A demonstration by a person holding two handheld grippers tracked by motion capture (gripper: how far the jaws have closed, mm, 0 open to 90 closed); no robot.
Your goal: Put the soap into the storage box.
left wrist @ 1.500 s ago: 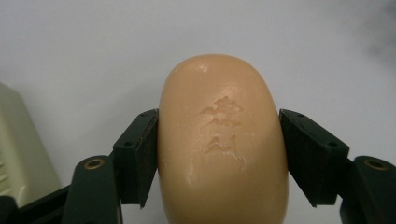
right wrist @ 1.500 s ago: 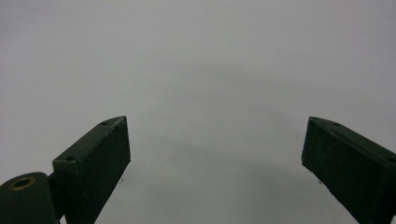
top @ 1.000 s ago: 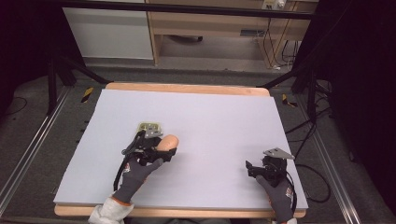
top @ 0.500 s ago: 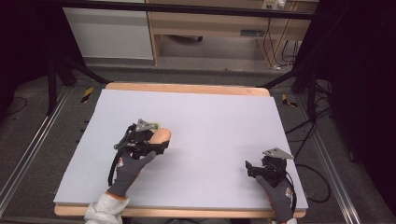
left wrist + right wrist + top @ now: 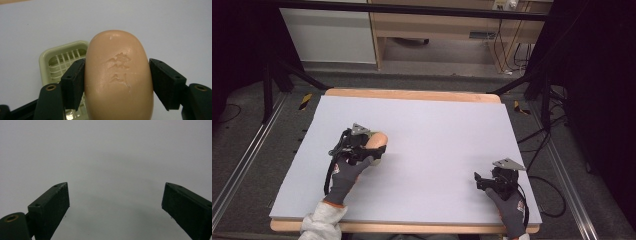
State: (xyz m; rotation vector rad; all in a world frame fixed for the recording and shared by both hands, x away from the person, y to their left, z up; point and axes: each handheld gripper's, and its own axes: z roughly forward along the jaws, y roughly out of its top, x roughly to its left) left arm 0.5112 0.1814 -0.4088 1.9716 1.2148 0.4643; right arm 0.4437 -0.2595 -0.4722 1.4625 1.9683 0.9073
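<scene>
A peach-coloured bar of soap (image 5: 118, 75) with a stamped mark is pinched between the jaws of my left gripper (image 5: 117, 72). In the high view the soap (image 5: 377, 140) sticks out to the right of the left gripper (image 5: 362, 146) on the left half of the table. A pale green slatted soap dish (image 5: 60, 60) lies on the table just below and to the left of the soap; whether they touch I cannot tell. My right gripper (image 5: 484, 180) rests near the table's front right with its jaws wide apart, and the right gripper (image 5: 115, 202) has nothing between its fingers.
The white tabletop (image 5: 437, 130) has a wooden rim (image 5: 412, 94). Beyond it stand a wooden desk (image 5: 437, 25) and a white cabinet (image 5: 329, 35). Cables (image 5: 552, 185) trail off the right side, and metal rails (image 5: 242, 165) run along the floor.
My left gripper has carried the soap a little to the left and farther away, over the green dish. The right gripper has stayed put.
</scene>
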